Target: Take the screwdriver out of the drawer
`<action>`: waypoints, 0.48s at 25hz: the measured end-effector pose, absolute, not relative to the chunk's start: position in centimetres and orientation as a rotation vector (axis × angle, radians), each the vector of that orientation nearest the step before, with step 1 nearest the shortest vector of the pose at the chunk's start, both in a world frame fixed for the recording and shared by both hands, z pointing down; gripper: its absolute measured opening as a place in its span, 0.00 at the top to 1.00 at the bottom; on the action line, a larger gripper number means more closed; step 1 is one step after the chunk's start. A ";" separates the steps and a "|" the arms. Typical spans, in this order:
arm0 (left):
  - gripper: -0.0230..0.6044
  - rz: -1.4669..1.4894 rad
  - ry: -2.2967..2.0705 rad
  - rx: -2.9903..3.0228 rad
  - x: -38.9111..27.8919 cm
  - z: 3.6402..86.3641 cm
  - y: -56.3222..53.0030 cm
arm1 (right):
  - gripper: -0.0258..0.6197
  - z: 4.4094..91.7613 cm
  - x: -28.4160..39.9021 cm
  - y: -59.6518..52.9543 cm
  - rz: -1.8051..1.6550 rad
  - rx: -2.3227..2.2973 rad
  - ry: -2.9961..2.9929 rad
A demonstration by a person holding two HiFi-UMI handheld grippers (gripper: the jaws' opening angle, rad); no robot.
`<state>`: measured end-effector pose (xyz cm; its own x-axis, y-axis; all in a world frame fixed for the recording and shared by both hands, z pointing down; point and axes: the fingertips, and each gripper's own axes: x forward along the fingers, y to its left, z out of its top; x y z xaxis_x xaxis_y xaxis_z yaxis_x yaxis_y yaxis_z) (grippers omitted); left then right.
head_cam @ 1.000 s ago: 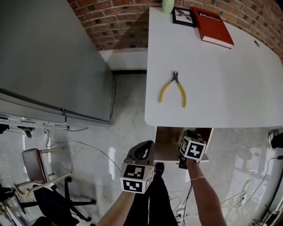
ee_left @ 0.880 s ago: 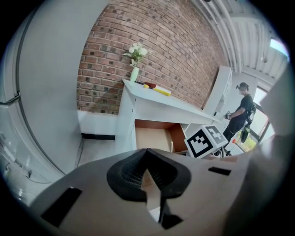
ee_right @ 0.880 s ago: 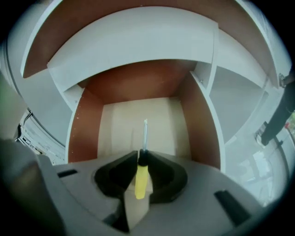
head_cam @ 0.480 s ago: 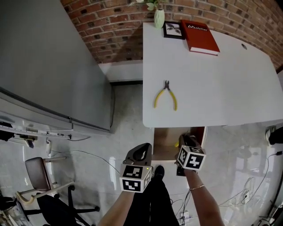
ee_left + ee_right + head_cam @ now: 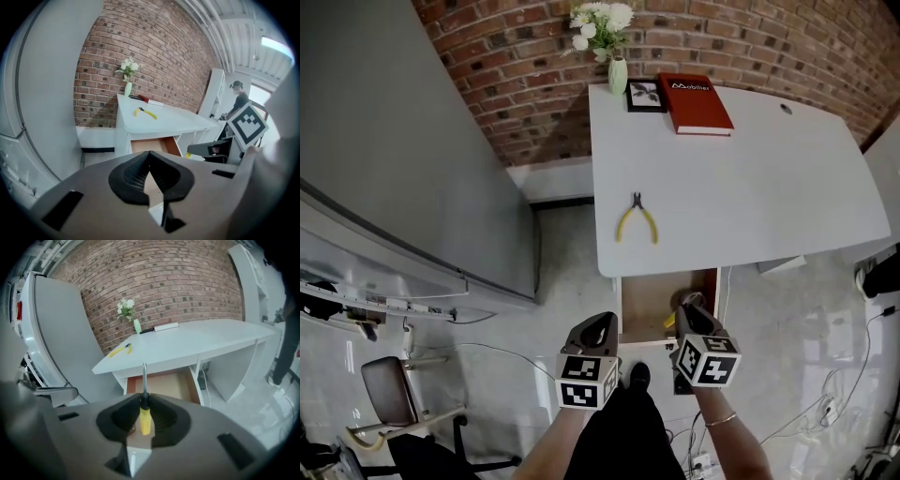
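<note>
Seen from the head view, the long white desk (image 5: 722,178) stands against a brick wall, with its open brown wooden drawer (image 5: 652,295) pulled out below the near edge. The right gripper (image 5: 687,307) is over the drawer's right part, and a sliver of the yellow-handled, steel-shafted screwdriver (image 5: 670,321) shows beside its nose. The left gripper (image 5: 602,323) hangs just left of the drawer, apart from it. Yellow-handled pliers (image 5: 636,219) lie on the desk, well apart from both grippers.

Left gripper view: the black ribbed fingers (image 5: 133,176) are pressed together with nothing between them.

Right gripper view: the fingers (image 5: 164,418) pinch the screwdriver (image 5: 145,418) near the black collar at the front of its handle, and have just been tightening on it. The shaft points straight ahead, and its tip shows against the desk's front edge.

Judgement: the tool appears lifted clear of the drawer floor.

To finish well:
- Hold the pinch firm, since the grip sits near one end of the tool.
- Raise the tip above the desk edge before going forward.
- Leave the idle left gripper aside.
</note>
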<state>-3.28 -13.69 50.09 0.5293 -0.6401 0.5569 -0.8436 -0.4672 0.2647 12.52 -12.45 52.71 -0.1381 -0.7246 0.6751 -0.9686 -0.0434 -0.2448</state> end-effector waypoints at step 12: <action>0.98 0.527 -1.183 2.346 -3.6 45.8 -12.6 | 0.86 43.2 10.9 -9.0 0.888 1.859 -2.027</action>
<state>-3.58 -12.65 45.81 0.5575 -0.6447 0.5231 -0.8200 -0.5261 0.2256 10.92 -8.96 43.22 -0.1541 -0.8114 0.5639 -0.9645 -0.0004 -0.2641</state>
